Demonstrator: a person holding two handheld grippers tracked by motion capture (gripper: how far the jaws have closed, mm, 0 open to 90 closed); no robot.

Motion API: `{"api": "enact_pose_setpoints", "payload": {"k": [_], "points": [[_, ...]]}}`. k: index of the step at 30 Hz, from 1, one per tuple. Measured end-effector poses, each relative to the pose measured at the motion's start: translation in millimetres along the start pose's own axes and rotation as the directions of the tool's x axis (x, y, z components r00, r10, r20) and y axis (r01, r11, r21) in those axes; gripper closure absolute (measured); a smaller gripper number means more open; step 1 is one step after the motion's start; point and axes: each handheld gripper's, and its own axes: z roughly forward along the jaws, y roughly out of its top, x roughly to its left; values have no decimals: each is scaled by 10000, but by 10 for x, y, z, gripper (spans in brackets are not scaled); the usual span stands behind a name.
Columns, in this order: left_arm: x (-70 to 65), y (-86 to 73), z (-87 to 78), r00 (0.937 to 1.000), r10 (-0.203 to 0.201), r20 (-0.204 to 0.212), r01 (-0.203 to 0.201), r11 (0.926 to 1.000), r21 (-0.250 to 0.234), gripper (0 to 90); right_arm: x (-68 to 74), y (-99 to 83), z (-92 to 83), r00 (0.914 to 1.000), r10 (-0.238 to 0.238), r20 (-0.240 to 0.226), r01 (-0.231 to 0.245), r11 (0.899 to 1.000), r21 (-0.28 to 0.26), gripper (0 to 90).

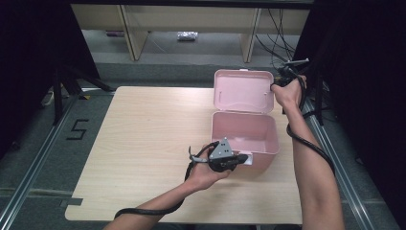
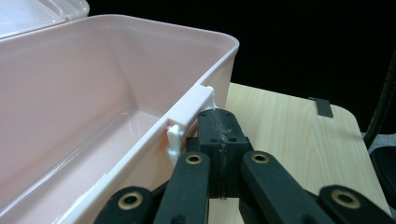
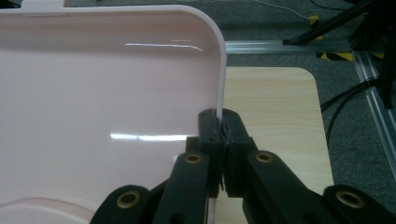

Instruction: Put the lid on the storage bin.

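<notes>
The right tool (image 3: 219, 122) pinches the raised pink plastic lid's (image 3: 107, 93) edge; the left tool (image 2: 218, 122), clamped shut, braces the pink plastic box's (image 2: 84, 93) near latch. Next, I'd guess: swing the lid down gently.

Light wooden table (image 1: 143, 143), one pink box (image 1: 249, 136) on it.
Rounded corners, pale grain running left to right in the high view. The box sits at about 3 o'clock from table centre, close to the right edge, its lid (image 1: 243, 91) standing open toward 12 o'clock at the far edge. Bare wood spans the half from 6 through 9 to 12 o'clock.
</notes>
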Motion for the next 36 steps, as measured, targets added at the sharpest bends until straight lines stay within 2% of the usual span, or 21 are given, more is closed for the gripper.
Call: {"api": "enact_pose_setpoints", "payload": {"k": [2, 3, 4, 12, 13, 14, 17, 19, 20, 22, 24, 25, 26, 27, 30, 31, 32, 33, 34, 36], "points": [[-1, 0, 0, 10000, -22, -10, 22, 10000, 0, 898, -16, 1, -13, 9995, -304, 15, 304, 9995, -121, 897], [-1, 0, 0, 10000, -36, -16, 36, 10000, -1, 899, -2, -2, -19, 9999, -102, -19, 102, 9999, -131, 897], [-1, 0, 1, 10000, -34, -17, 34, 10000, -2, 898, -11, -2, -28, 9997, -253, -35, 252, 9995, -205, 897], [-4, 4, -7, 10000, -42, -80, 43, 10000, 85, 899, -10, -8, -55, 9996, -280, -24, 279, 9992, -281, 896], [-4, 2, -3, 9999, -69, -80, 70, 10000, 48, 899, -10, -9, -58, 9996, -270, -37, 269, 9992, -288, 897], [-4, 3, -3, 9999, -77, -77, 77, 10000, 52, 899, 5, -15, -60, 10000, -14, -71, 12, 9996, -296, 897], [-4, 3, -3, 9999, -85, -75, 85, 10000, 47, 899, -9, -16, -71, 9997, -219, -85, 215, 9992, -348, 897], [-4, 3, -3, 9999, -89, -75, 90, 10000, 43, 898, 9, -22, -79, 10000, -24, -82, 21, 9993, -369, 897], [-4, 3, -3, 9999, -85, -79, 85, 10000, 47, 899, -3, -20, -87, 9996, -261, -49, 259, 9988, -423, 896], [-4, 2, -2, 9999, -111, -80, 111, 9999, 25, 898, 7, -25, -99, 9999, -142, -55, 139, 9989, -442, 897], [-4, 2, -4, 9999, -71, -81, 72, 10000, 46, 898, -13, -29, -113, 9990, -440, -8, 439, 9976, -536, 897], [-4, 3, -7, 10000, -61, -77, 62, 9999, 86, 899, 11, -33, -118, 9999, -145, -70, 141, 9986, -505, 897], [-3, 3, -8, 10000, -36, -79, 37, 9999, 103, 899, -9, -33, -122, 9992, -408, -34, 405, 9974, -594, 897], [-3, 3, -8, 10000, -44, -83, 45, 9999, 92, 898, -12, -36, -129, 9989, -465, -26, 463, 9970, -620, 897], [0, -2, 0, 10000, -58, 12, 58, 10000, -11, 899, 11, -43, -150, 9997, -218, -116, 209, 9972, -711, 898], [-1, -1, -2, 10000, -66, -13, 66, 10000, 15, 899, 4, -52, -161, 9994, -335, -82, 328, 9973, -664, 898], [-5, 3, -8, 9999, -70, -87, 71, 9999, 91, 899, 24, -60, -169, 9999, -39, -115, 30, 9975, -703, 898], [-5, 2, -7, 9999, -64, -80, 65, 9999, 81, 899, 5, -59, -174, 9995, -314, -76, 308, 9966, -763, 898], [-4, 0, -4, 10000, -68, -52, 68, 10000, 36, 899, 7, -64, -178, 9996, -285, -73, 278, 9963, -819, 898], [-5, -2, 0, 10000, -80, -48, 80, 10000, -10, 899, 29, -69, -189, 9998, 36, -181, -53, 9951, -987, 898]]}}
